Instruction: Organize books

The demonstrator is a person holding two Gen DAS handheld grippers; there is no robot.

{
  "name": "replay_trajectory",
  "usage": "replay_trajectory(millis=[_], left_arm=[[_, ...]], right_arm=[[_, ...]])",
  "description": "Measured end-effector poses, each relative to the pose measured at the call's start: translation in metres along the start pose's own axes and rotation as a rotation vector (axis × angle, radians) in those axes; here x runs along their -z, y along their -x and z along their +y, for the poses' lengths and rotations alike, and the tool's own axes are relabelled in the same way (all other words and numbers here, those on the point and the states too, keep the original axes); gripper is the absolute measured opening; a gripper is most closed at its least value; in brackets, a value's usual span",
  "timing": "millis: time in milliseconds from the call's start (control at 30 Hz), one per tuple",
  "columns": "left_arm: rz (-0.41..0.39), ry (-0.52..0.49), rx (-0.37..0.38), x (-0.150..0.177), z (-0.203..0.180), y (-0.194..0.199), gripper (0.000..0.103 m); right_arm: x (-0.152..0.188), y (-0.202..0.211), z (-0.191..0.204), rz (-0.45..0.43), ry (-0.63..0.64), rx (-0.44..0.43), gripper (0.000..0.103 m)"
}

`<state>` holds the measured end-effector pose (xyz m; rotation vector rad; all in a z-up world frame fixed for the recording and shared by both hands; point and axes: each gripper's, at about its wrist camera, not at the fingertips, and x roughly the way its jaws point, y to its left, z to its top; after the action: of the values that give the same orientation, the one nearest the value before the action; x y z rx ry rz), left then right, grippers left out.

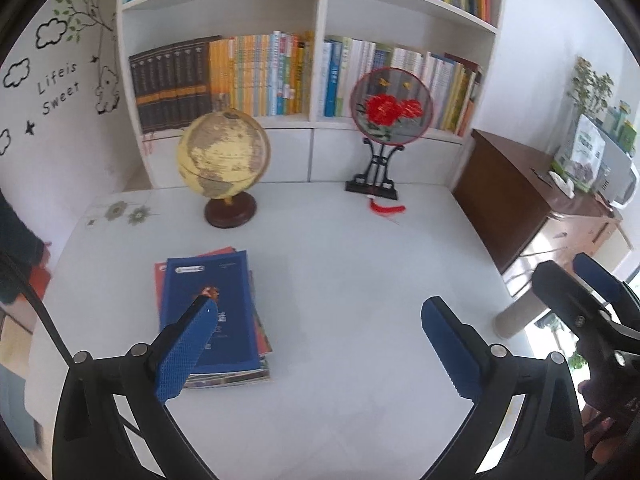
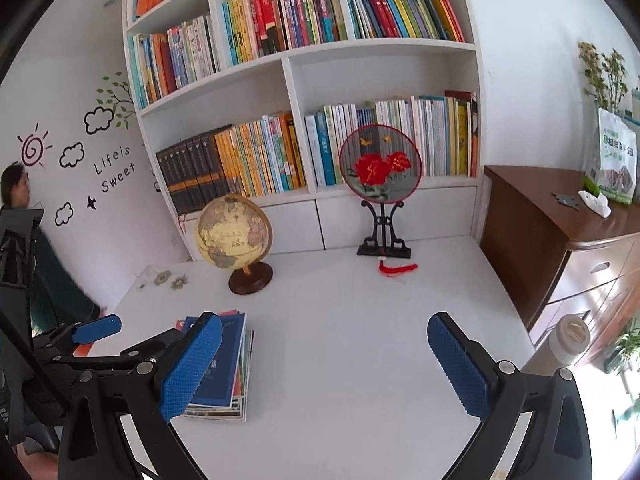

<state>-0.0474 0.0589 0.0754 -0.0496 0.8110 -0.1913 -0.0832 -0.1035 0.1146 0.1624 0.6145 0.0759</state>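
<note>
Holding my left gripper [image 1: 320, 344] with its blue textured pads spread wide, I grasp nothing; the same goes for my right gripper [image 2: 334, 364], its jaws released and empty. Both hang over the white tabletop [image 1: 360, 264]. Just beneath my left gripper's left finger [image 1: 188, 352] lies the flat stack of paperback books [image 1: 212, 312], a dark blue cover on top, red and coloured edges showing under it. In the right wrist view that same stack [image 2: 228, 364] sits partly behind my right gripper's left pad. Farther back stand a yellowish globe on a dark round wooden base [image 1: 222, 160] and a round embroidered fan with red flowers on a black stand [image 1: 392, 108]. Behind them rises the white bookshelf [image 1: 320, 12], packed with upright books.
</note>
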Motion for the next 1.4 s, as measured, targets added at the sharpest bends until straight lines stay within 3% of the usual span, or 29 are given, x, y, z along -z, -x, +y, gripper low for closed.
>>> replay_trajectory(millis=[133,500,1400], left_arm=[[0.004,-0.013,0.012,0.005,-0.007,-0.001,0.102],[0.009,-0.05,0.142,0.014,-0.022,-0.002,0.102],[0.046,-0.037,0.137,0.021,-0.025,-0.007,0.102]], right_arm=[[0.003,0.0,-0.005,0.016,-0.007,0.006,0.103],[0.006,0.002,-0.011,0.04,-0.032,0.027,0.103],[0.016,-0.002,-0.015,0.094,-0.062,0.021,0.103]])
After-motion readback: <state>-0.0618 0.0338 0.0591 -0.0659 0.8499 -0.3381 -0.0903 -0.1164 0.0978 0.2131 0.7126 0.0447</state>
